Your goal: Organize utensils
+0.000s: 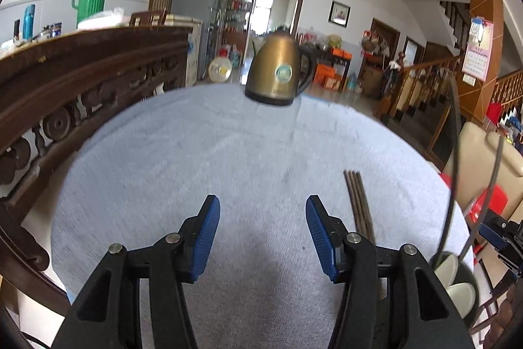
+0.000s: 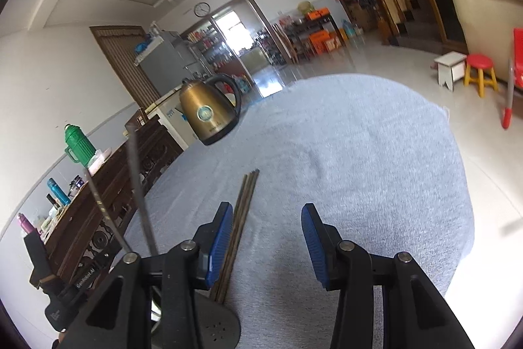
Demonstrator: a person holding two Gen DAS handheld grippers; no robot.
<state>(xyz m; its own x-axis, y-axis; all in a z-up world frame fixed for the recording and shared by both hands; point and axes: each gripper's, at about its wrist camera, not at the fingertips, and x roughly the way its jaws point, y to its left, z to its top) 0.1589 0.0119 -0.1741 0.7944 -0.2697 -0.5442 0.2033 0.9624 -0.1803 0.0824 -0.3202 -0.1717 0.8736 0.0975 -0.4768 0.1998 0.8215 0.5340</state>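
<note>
Both pairs of tongs, left (image 1: 263,234) and right (image 2: 266,242), stand apart with nothing between their ribbed blue pads, hovering over the desk (image 1: 196,159), which is round and covered in a pale blue-grey towelling cloth. A bundle of thin, dark brown chopsticks (image 1: 358,201) lies flat on the cloth, well on the near side of the brass-coloured kettle (image 1: 278,71), just beside the left tongs' right finger. The kettle is rounded, glossy metal with a black handle.
</note>
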